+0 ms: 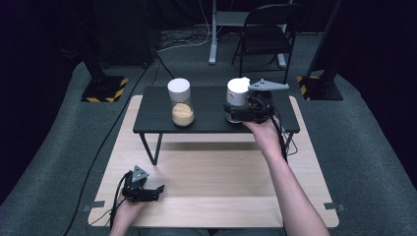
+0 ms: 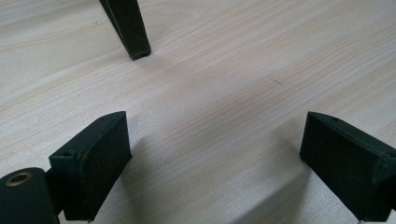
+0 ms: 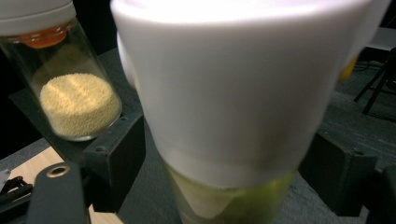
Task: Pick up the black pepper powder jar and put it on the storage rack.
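While the left gripper [image 1: 158, 188] lay spread over the wooden board [image 1: 221, 182], the right gripper [image 1: 231, 112] stood loosened around the white-capped jar [image 1: 238, 93] on the desk [image 1: 206, 123].

A white-capped jar of yellow grains [image 1: 181, 104] stands upright on the left part of the small black surface [image 1: 206, 120], which rests on a pale wooden board [image 1: 216, 182]. Behind, a dark folding chair [image 1: 268, 34], seemingly empty, stands on grey carpet [image 1: 373, 147].
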`<state>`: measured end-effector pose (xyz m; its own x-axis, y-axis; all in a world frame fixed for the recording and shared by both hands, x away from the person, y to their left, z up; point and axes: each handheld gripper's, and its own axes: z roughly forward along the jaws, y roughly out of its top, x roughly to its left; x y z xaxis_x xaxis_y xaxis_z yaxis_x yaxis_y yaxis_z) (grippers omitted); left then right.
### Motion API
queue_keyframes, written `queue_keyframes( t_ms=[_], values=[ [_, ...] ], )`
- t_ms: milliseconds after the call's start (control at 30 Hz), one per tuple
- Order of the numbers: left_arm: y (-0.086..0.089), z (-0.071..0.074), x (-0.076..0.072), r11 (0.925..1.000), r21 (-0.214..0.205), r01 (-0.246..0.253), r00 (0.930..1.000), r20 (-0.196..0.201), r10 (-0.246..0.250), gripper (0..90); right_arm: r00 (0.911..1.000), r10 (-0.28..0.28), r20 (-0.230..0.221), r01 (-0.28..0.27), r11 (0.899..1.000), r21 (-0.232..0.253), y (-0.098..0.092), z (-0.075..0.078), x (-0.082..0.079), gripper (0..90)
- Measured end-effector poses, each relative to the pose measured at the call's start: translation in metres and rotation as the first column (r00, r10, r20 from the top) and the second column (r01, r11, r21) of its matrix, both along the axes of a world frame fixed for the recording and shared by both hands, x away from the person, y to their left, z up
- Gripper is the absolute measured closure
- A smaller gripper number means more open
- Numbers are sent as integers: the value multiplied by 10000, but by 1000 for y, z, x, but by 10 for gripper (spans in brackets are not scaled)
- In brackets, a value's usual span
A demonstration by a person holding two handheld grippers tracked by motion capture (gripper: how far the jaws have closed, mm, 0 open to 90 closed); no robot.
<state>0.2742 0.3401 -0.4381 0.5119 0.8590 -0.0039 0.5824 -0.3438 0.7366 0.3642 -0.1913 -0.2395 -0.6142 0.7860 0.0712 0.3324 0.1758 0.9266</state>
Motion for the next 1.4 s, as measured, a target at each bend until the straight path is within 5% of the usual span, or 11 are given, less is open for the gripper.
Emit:
queue_keyframes(
  t_ms=[1400],
  values=[
    [-1,0,0,10000,10,-20,10000,1,20,81,9982,607,22,-608,9978,269,-41,-67,-75,185]
  ],
)
